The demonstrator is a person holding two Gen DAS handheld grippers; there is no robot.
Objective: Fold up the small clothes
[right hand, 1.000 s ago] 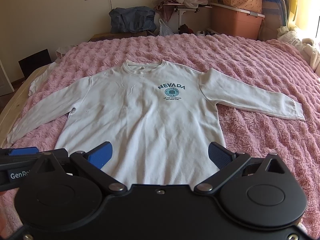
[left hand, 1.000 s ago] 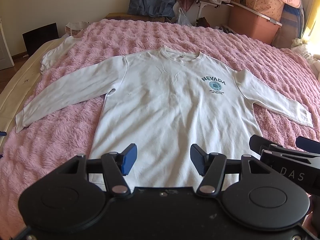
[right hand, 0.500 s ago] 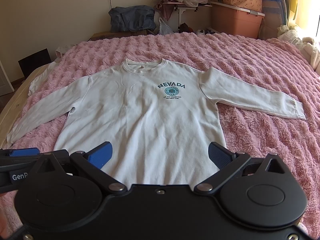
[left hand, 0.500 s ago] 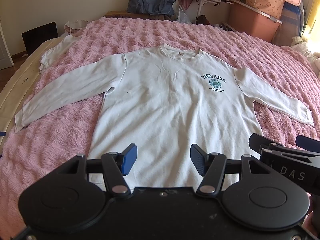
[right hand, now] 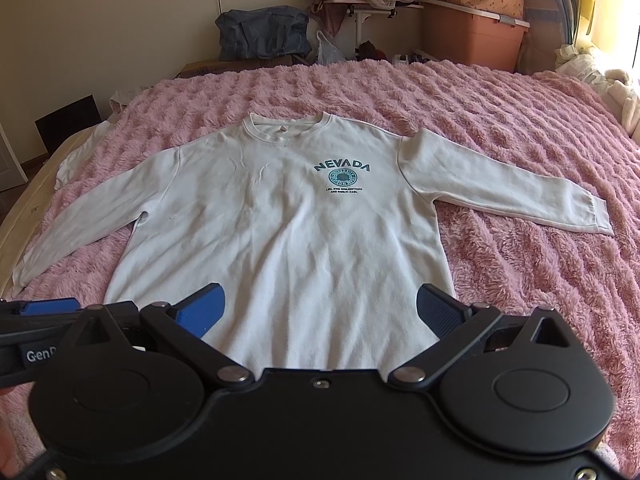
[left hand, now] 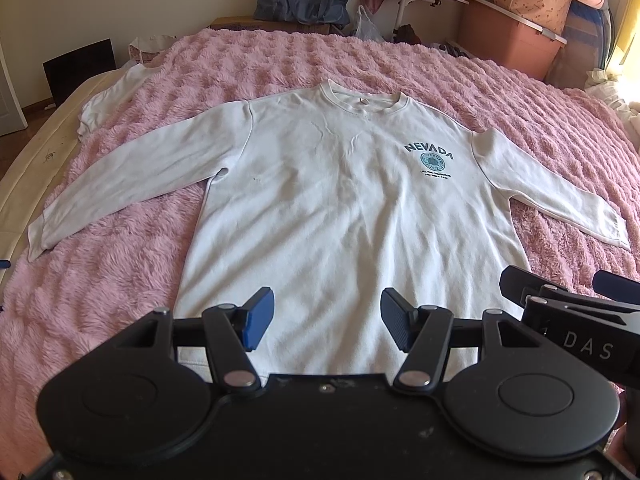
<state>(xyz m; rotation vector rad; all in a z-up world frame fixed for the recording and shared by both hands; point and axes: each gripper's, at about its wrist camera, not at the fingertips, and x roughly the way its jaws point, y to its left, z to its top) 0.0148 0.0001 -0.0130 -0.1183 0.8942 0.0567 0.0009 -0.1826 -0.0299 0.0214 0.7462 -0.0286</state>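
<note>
Two hand-held grippers over the near hem of one white sweatshirt (left hand: 344,208). Sweatshirt lies flat, front up, on a pink fuzzy blanket (left hand: 132,264) covering the bed; both sleeves spread outward, collar at the far end, teal "NEVADA" print (right hand: 342,174) on the chest.

Left hand-held gripper (left hand: 327,320): blue pads apart, nothing between them, positioned above the hem. Right hand-held gripper (right hand: 319,312): pads spread wider, also empty, just beside the left one. Contact of either with the fabric cannot be judged from these low angles.

Second white garment (left hand: 108,100) at the blanket's far left edge, partly off it. Beyond the bed: dark blue bag (right hand: 262,34), terracotta storage bin (right hand: 472,36).
</note>
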